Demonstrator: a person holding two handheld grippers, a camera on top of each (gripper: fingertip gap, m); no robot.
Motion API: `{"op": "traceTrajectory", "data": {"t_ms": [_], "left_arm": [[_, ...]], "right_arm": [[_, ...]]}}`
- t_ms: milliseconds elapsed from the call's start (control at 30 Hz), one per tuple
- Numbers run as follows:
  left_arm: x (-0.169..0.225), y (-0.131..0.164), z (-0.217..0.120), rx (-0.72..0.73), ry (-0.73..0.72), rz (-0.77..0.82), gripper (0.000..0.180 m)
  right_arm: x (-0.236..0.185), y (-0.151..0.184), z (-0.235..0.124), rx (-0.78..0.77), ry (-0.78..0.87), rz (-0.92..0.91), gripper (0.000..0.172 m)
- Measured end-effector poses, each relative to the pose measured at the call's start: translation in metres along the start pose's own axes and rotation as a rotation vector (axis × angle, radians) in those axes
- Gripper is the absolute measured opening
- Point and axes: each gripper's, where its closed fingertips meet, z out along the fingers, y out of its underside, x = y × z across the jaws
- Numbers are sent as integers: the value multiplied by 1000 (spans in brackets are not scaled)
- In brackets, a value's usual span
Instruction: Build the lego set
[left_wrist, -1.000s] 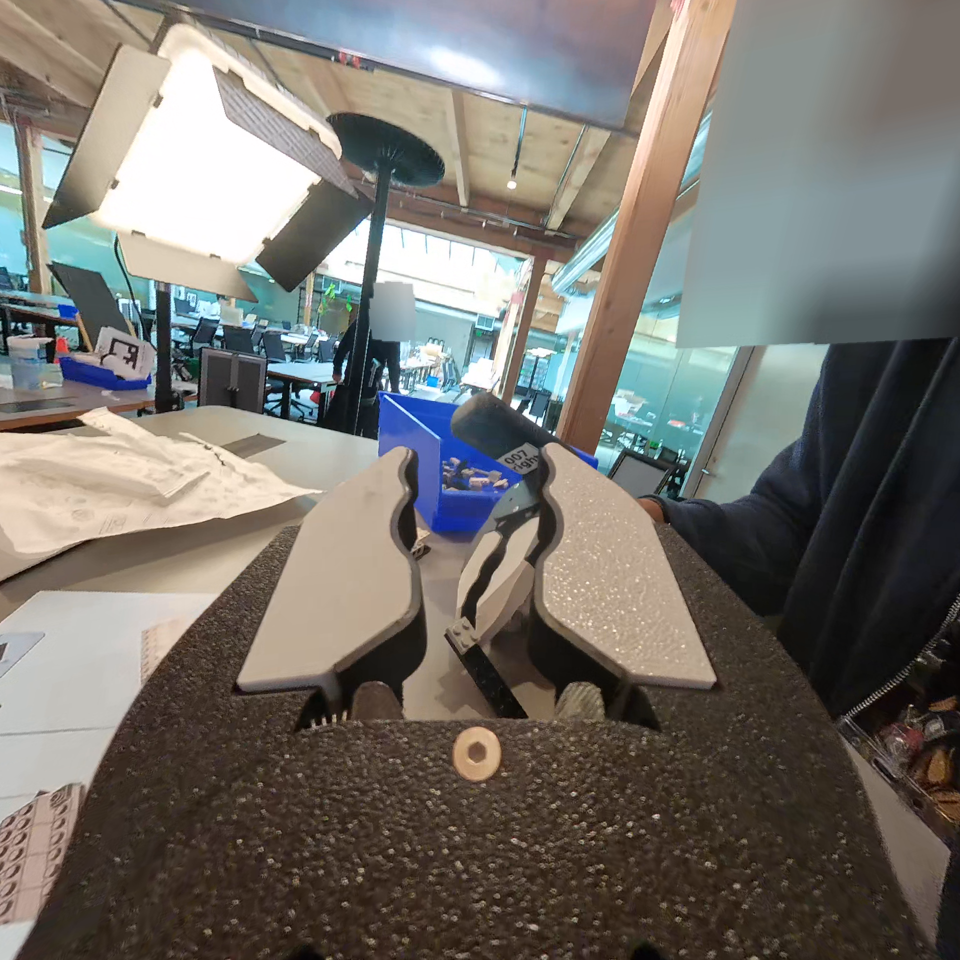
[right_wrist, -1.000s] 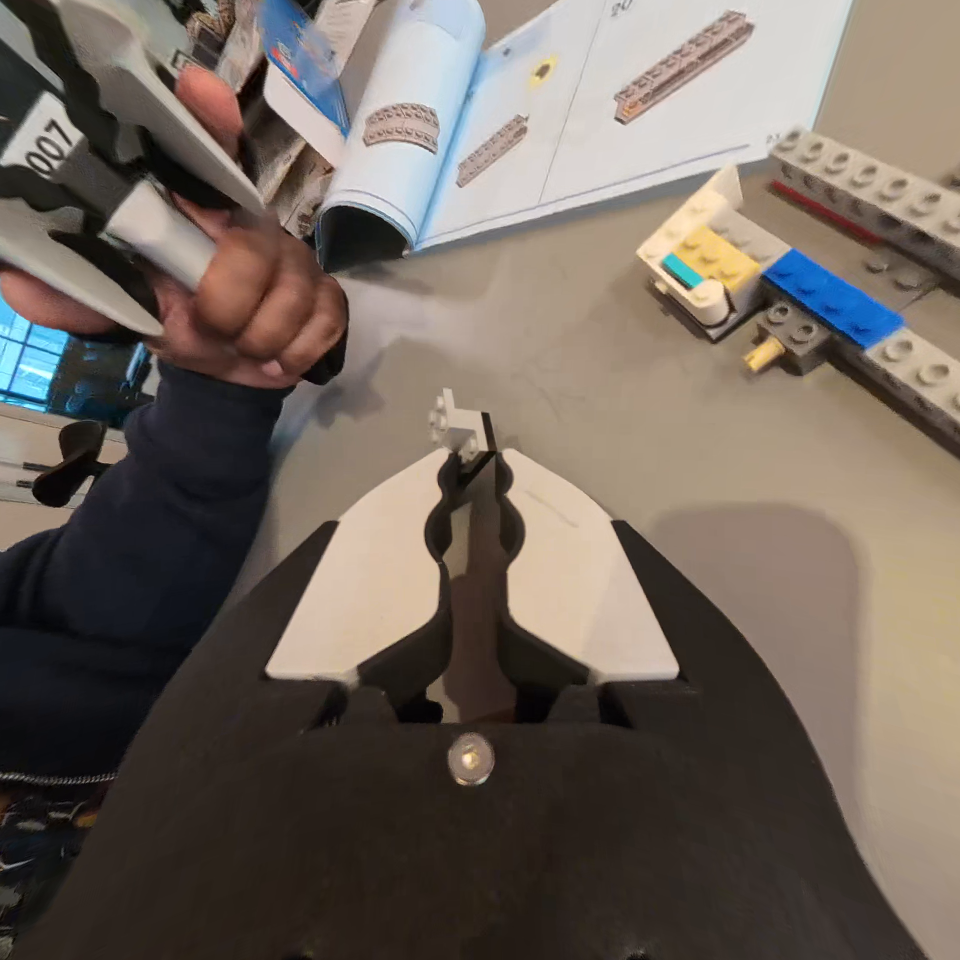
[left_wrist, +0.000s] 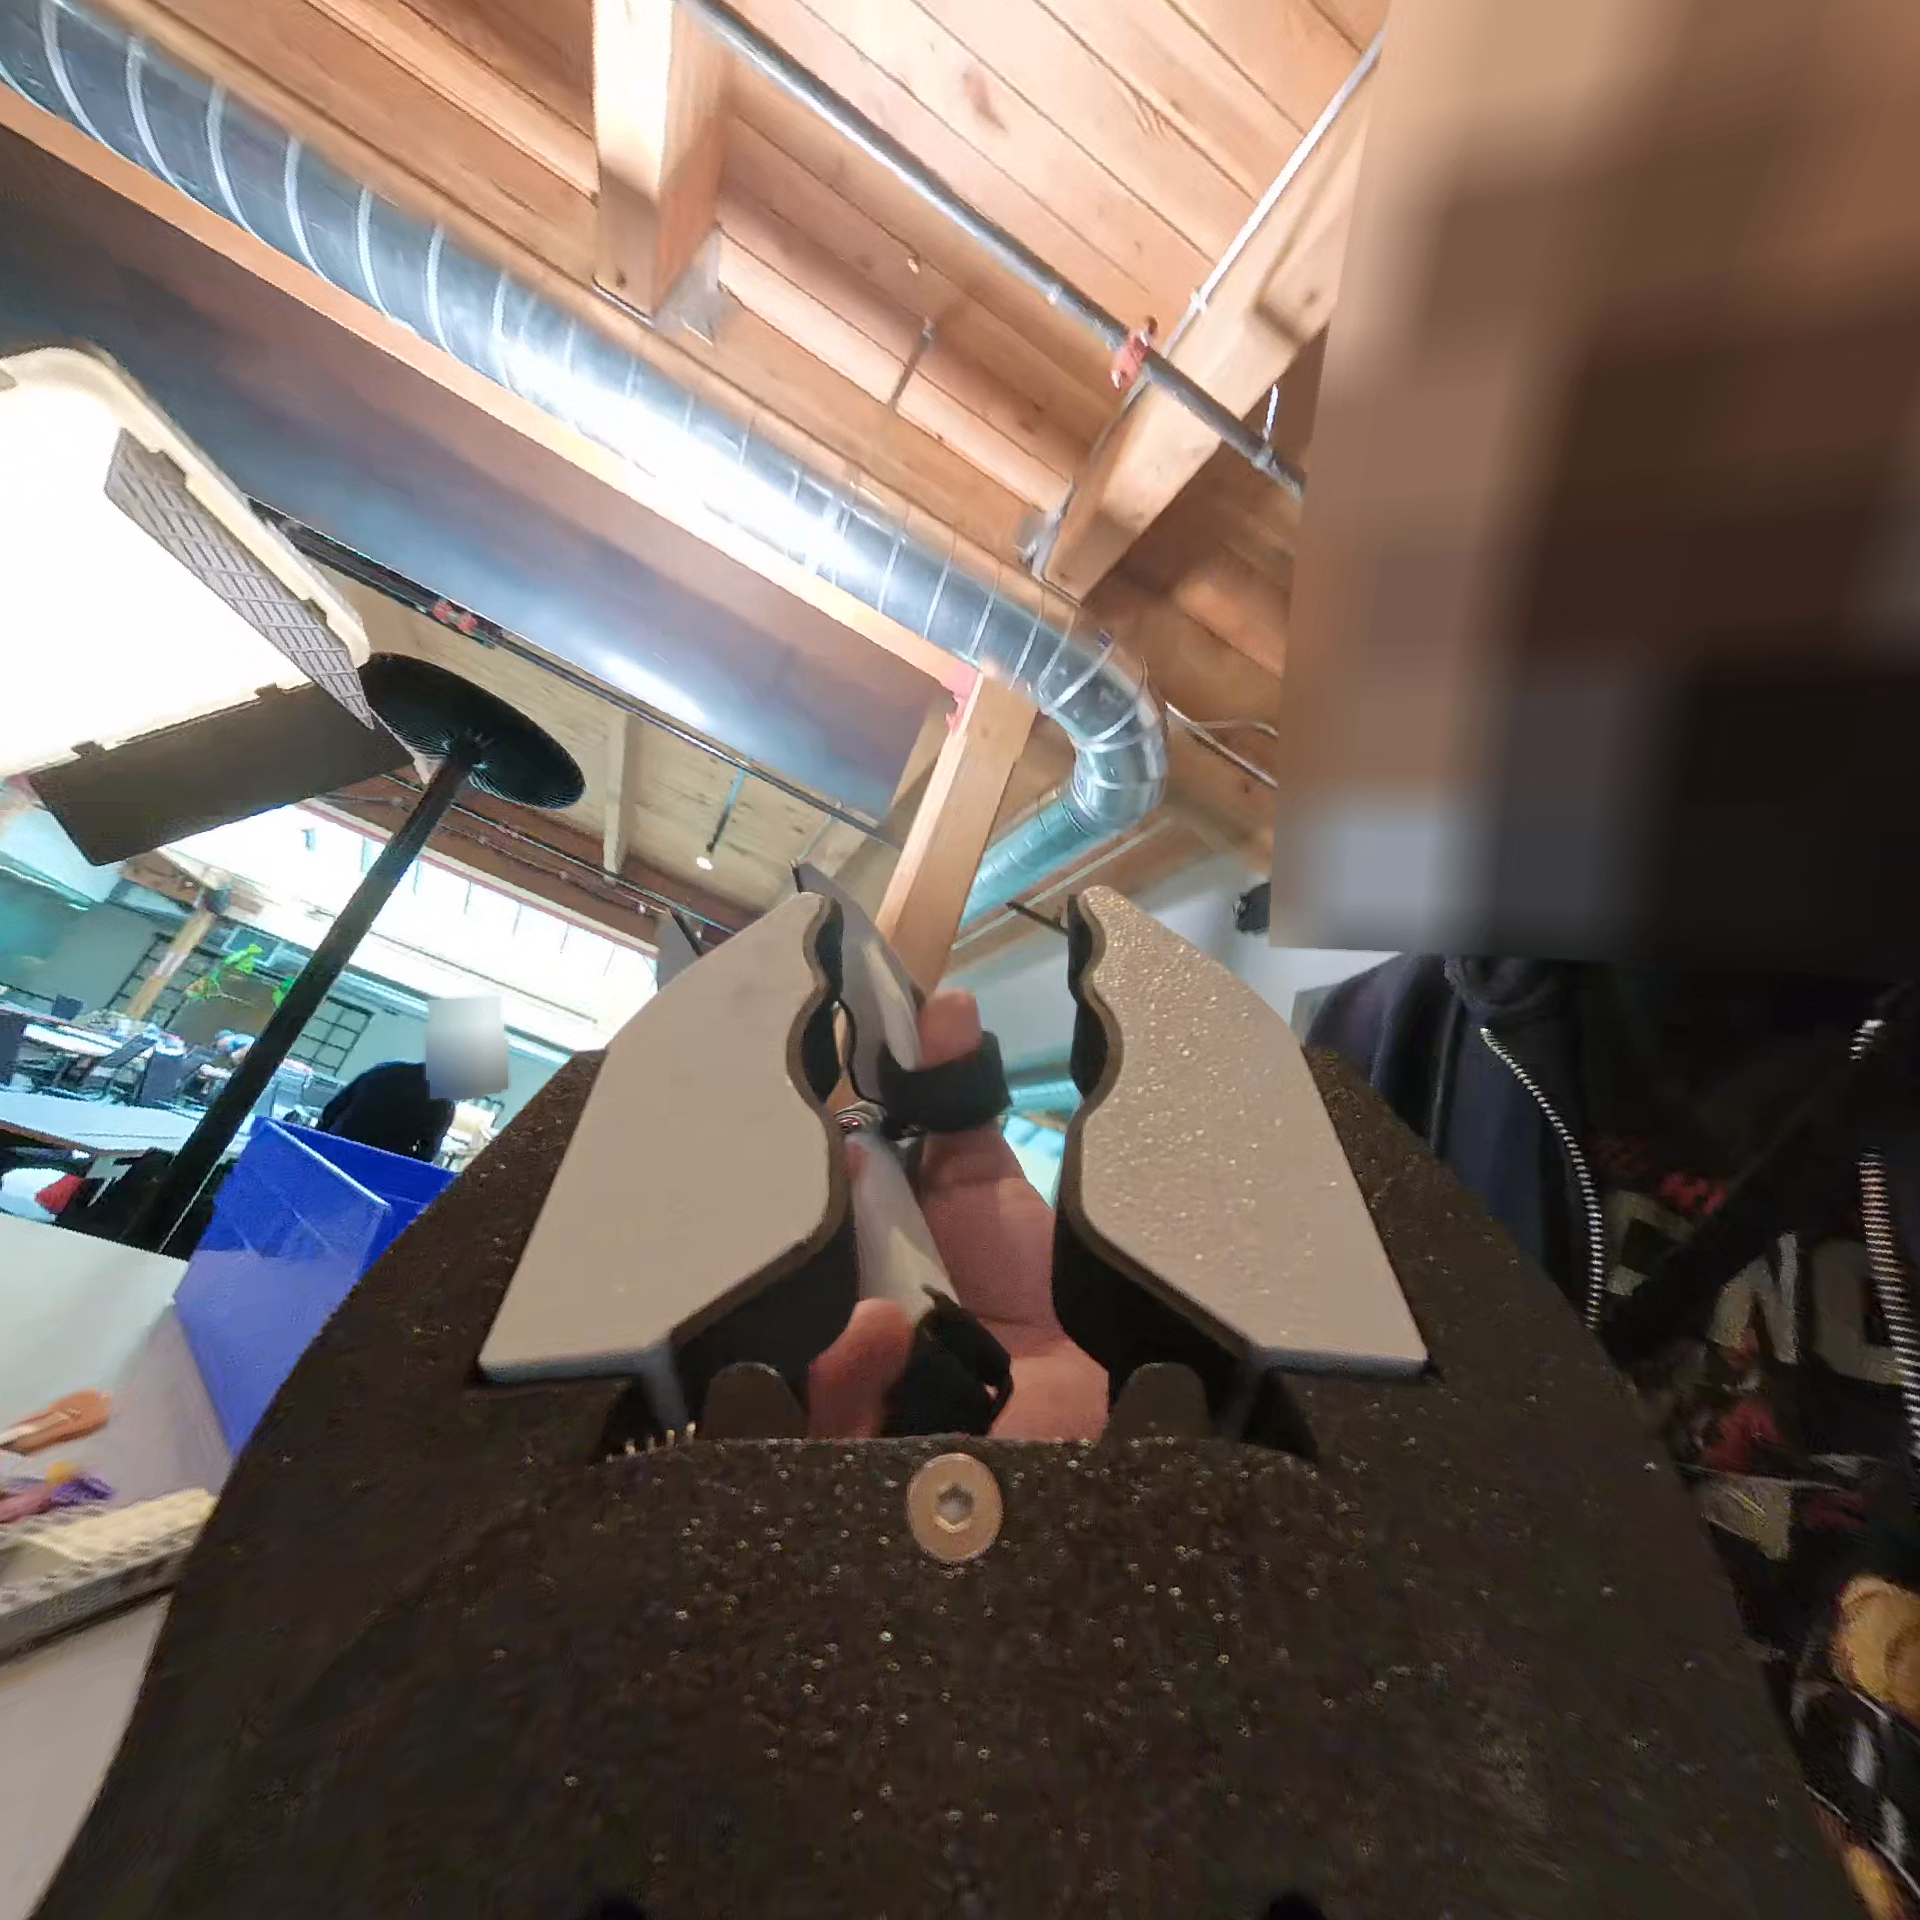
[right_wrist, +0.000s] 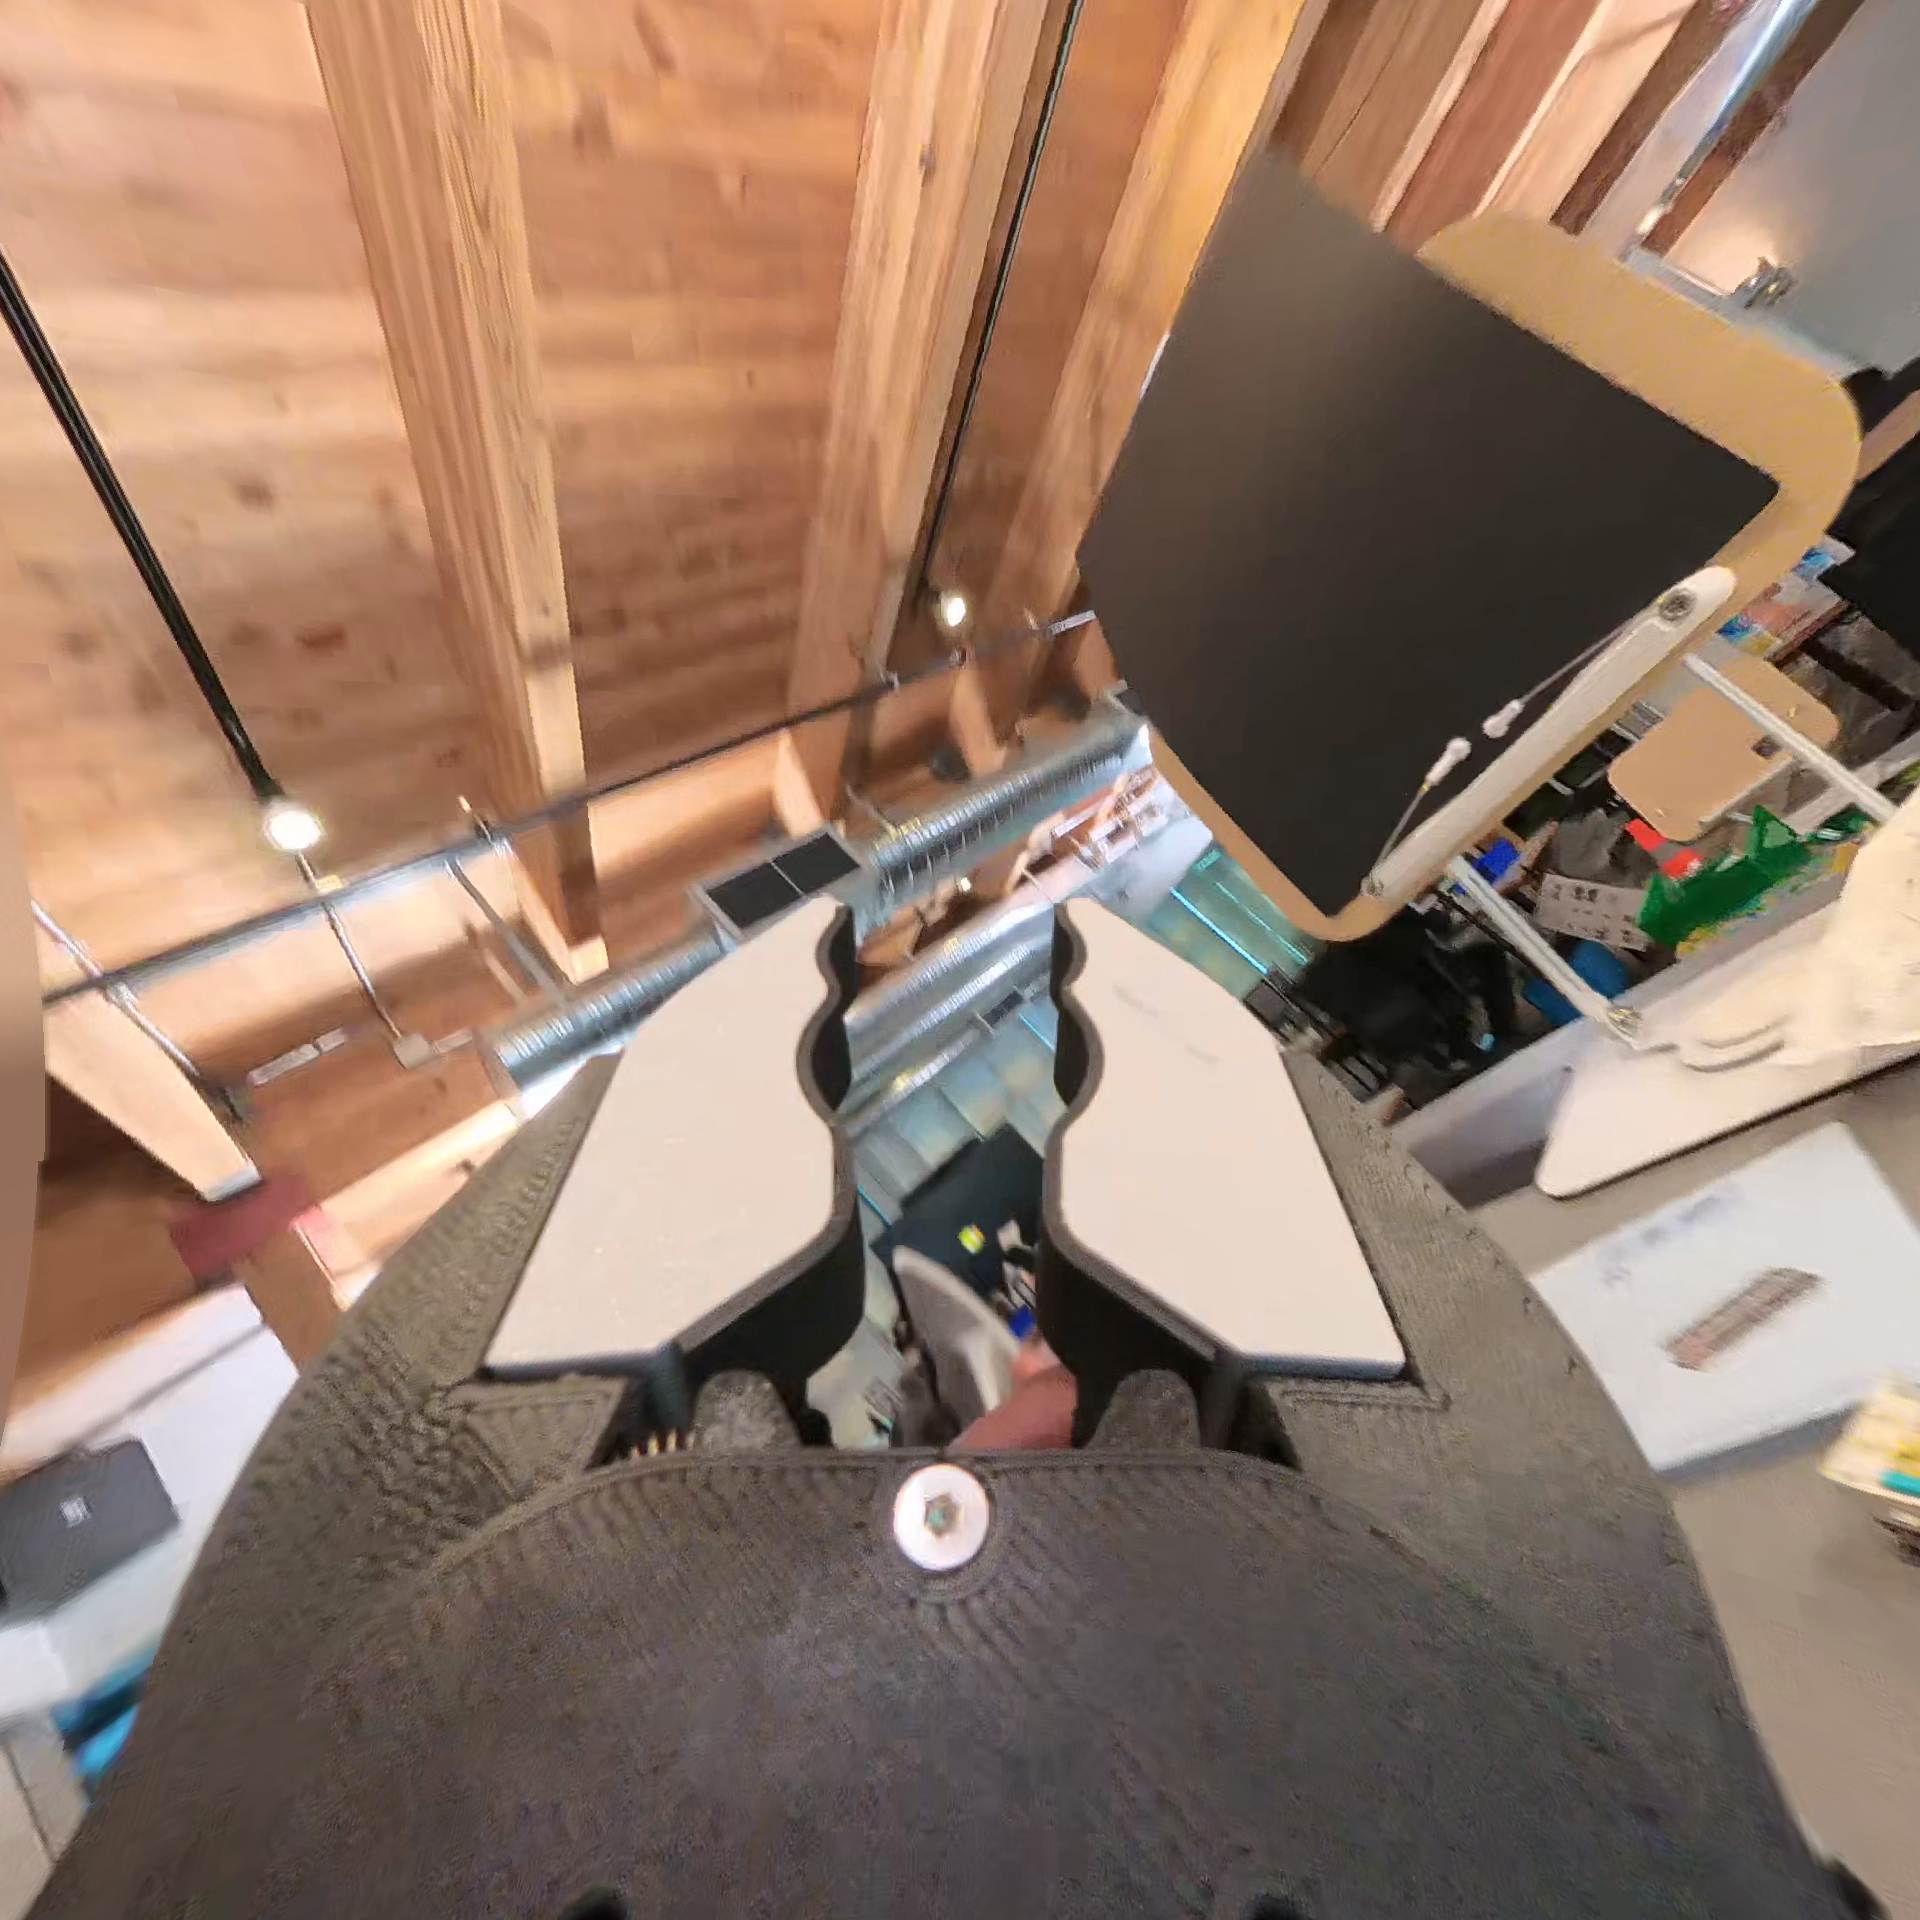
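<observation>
We see both grippers tilted up at the wooden ceiling (right_wrist: 436, 436). Left gripper (left_wrist: 945, 914): jaws apart, gripping nothing; a hand (left_wrist: 987, 1226) on the other gripper's handle shows behind the gap. Right gripper (right_wrist: 954, 925): jaws apart, bare, silver duct (right_wrist: 644, 997) beyond.

Open air ahead of the right gripper (right_wrist: 954, 914); a hand (left_wrist: 977, 1226) between the left gripper (left_wrist: 951, 914) fingers.
</observation>
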Motion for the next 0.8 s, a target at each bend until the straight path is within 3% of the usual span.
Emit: {"op": "traceTrajectory", "data": {"t_ms": [100,200,300,400,567,700,800], "left_arm": [[10,31,8,6,-76,30,42],[14,27,3,72,-150,59,39],[17,32,0,24,-207,106,40],[19,28,-16,11,-230,39,34],[28,21,-40,-36,-228,-53,28],[33,11,-50,-69,-242,-16,26],[19,7,-58,-84,-388,153,26]], "right_arm": [[0,2,6,10,10,14,33],[1,5,6,39,31,-29,30],[0,27,8,-36,1,20,22],[8,47,3,-42,22,120,9],[3,83,0,-40,12,192,11],[-10,79,5,-40,-12,-85,18],[4,66,7,-84,76,-405,22]]}}
